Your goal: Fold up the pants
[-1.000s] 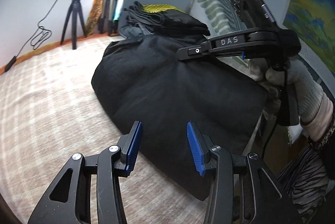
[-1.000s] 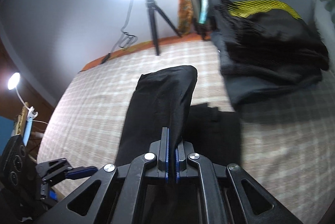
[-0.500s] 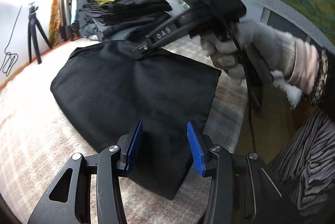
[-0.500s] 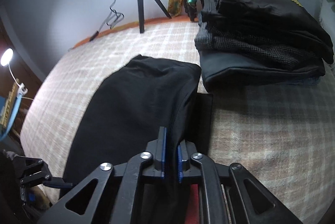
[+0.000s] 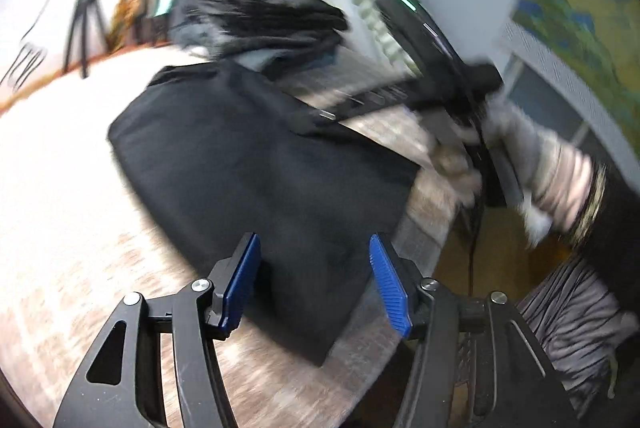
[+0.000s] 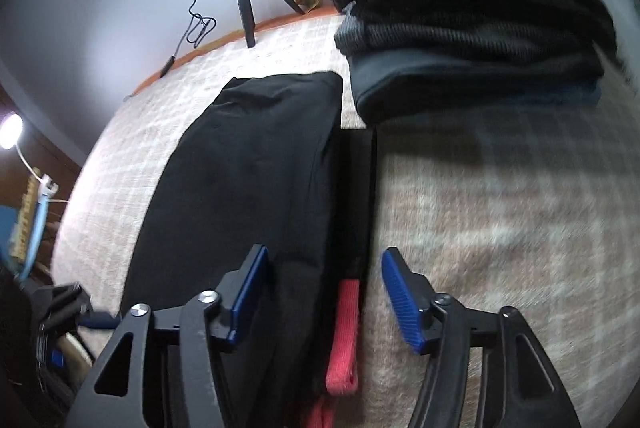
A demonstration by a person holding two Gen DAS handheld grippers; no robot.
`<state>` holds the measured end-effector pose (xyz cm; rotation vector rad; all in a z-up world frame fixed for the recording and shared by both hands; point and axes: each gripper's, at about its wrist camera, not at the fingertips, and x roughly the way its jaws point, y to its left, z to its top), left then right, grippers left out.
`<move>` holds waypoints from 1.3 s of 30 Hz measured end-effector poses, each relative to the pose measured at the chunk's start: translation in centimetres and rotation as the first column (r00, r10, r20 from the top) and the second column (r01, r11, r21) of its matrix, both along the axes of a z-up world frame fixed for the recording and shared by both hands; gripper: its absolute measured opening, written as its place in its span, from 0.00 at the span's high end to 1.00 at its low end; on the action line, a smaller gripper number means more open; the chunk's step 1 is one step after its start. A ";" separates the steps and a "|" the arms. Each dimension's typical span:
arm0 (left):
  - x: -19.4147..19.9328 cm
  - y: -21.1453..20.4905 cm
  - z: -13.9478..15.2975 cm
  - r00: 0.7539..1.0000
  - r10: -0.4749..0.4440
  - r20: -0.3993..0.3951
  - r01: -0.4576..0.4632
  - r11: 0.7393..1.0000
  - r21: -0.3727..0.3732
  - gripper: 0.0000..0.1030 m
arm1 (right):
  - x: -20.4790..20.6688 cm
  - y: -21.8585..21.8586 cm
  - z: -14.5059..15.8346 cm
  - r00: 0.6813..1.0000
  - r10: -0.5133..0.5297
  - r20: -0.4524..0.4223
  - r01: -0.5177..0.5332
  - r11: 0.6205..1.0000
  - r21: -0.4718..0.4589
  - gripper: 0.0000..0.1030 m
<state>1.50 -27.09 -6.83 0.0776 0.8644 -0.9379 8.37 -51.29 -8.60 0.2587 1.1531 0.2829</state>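
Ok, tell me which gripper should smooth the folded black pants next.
Probably the right gripper: its opening jaws sit over the folded black pants. The left gripper hangs over their near corner.

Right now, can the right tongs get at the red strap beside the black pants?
Probably yes: the red strap lies between the opening right tongs, beside the black pants, with nothing covering it.

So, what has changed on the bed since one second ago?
The right gripper let go of the black pants, which now lie folded flat; its jaws are opening. The left gripper is opening too, holding nothing. The clothes pile stayed put.
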 end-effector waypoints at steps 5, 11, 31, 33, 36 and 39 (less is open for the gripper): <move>4.5 3.8 -1.1 0.970 0.161 -0.181 -0.176 0.982 -0.066 0.45 | -0.8 -1.1 -1.0 1.000 0.003 -0.026 -0.001 0.996 0.090 0.33; 7.5 4.6 -3.0 0.911 0.227 -0.345 -0.280 0.953 -0.112 0.45 | -0.9 -2.2 -1.7 1.000 -0.017 -0.023 0.022 0.975 0.223 0.26; 8.9 1.5 -4.3 0.912 0.208 -0.353 -0.271 0.952 -0.139 0.53 | -1.2 -1.6 -2.8 1.000 0.028 -0.010 -0.022 0.937 0.348 0.59; 9.0 1.6 -4.4 0.910 0.219 -0.353 -0.280 0.951 -0.133 0.61 | -1.1 -1.5 -2.5 1.000 0.028 -0.009 -0.024 0.946 0.324 0.63; 9.3 1.9 -4.7 0.902 0.228 -0.367 -0.294 0.946 -0.137 0.65 | -1.1 -1.1 -2.3 1.000 0.016 -0.010 -0.012 0.955 0.296 0.65; 9.3 2.0 -4.7 0.903 0.232 -0.361 -0.296 0.946 -0.133 0.66 | -0.7 -0.3 -2.0 1.000 0.016 -0.006 -0.014 0.963 0.268 0.65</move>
